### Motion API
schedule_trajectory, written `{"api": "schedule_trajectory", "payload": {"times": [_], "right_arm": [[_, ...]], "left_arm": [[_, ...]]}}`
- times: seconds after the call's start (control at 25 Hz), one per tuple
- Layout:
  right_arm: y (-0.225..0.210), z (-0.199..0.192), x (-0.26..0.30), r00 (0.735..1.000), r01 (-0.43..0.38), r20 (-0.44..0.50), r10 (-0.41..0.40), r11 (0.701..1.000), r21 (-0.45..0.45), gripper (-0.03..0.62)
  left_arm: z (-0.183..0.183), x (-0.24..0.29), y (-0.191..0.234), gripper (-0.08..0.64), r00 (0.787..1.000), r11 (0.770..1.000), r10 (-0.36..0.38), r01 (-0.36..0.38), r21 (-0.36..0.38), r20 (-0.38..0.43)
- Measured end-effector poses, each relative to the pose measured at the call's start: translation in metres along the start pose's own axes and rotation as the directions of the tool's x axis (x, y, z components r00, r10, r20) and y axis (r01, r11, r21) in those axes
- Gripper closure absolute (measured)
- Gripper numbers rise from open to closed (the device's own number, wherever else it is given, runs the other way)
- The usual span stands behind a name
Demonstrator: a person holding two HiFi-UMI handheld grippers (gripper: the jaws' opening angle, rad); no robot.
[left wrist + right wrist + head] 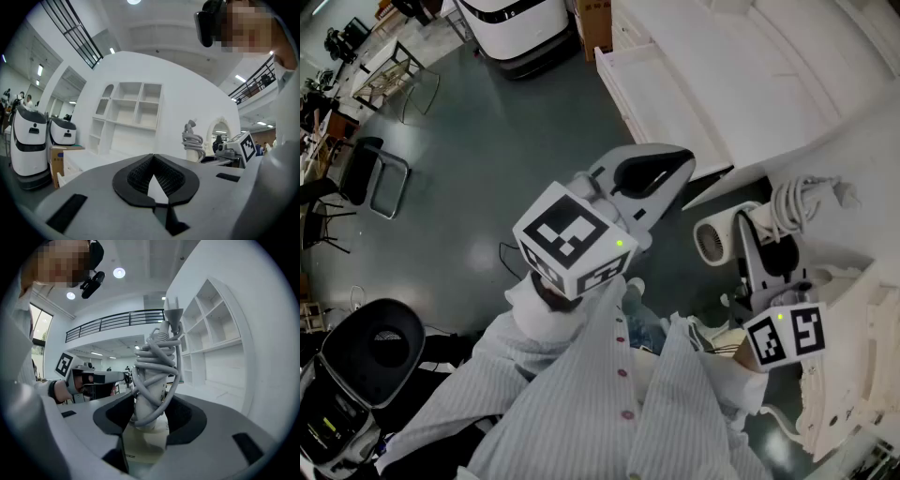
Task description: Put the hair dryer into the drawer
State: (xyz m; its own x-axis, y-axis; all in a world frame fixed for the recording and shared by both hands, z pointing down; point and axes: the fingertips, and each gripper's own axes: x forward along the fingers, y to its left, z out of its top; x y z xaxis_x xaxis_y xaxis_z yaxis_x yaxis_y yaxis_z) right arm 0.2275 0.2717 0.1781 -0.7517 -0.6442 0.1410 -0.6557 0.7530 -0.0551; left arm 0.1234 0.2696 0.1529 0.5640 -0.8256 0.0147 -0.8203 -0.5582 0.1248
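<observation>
Hair dryer point(727, 234), cord point(157, 357) wound round its handle, sits right of centre, clamped upright in the right gripper point(152, 401), likely for carrying to the open drawer point(661, 103) at upper middle. The left gripper point(152, 157) is closed and empty, held aside.

Bright, even light from ceiling lamps point(119, 272); the wide-angle views bend strongly and go black at their round edges.
</observation>
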Motion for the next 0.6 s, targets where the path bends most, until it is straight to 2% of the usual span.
{"api": "schedule_trajectory", "payload": {"times": [0.36,0.6], "right_arm": [[-0.01,0.001,-0.002,1.0,-0.012,0.013,0.011,0.999,0.046,0.394],[-0.01,-0.005,-0.004,0.999,-0.034,0.001,0.034,0.998,0.043,0.394]], "left_arm": [[-0.001,0.004,0.003,0.551,1.0,1.0,0.02,-0.02,-0.002,-0.005],[-0.007,-0.001,0.002,0.551,0.998,0.998,0.056,-0.056,-0.004,0.001]]}}
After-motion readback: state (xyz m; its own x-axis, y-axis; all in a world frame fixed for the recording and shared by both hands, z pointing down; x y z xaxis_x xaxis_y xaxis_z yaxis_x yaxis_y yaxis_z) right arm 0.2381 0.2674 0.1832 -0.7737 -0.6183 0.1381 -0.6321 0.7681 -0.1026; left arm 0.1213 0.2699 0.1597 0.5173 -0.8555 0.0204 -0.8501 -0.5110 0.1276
